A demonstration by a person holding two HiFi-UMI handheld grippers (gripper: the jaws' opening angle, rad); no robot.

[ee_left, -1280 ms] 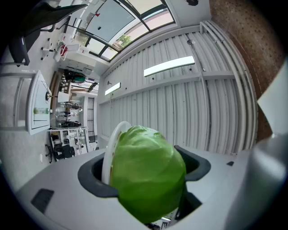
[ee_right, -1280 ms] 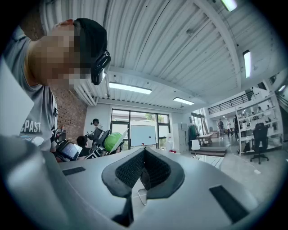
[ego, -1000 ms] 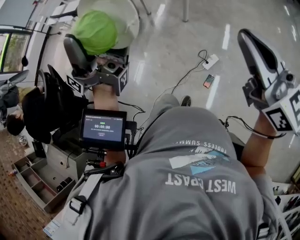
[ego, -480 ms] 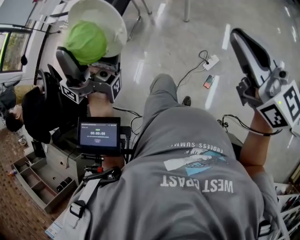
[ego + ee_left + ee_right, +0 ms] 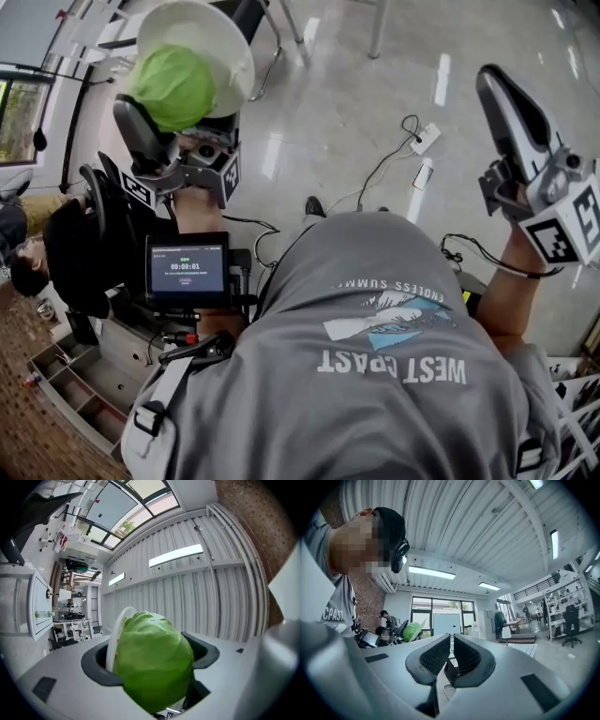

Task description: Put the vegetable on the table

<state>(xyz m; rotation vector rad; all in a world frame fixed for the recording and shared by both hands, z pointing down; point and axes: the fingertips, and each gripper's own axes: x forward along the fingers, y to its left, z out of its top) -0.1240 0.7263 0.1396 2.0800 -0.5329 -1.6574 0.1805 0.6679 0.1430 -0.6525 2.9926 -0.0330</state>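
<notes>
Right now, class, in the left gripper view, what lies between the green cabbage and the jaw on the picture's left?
A white plate, standing on edge between the cabbage and that jaw; the left gripper view shows it plainly.

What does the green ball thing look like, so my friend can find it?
Start from the person in the grey printed T-shirt and follow the arm up to the left gripper. Between its jaws sits a round leafy green cabbage against a white plate. Nothing else nearby is bright green and ball-shaped.
</notes>
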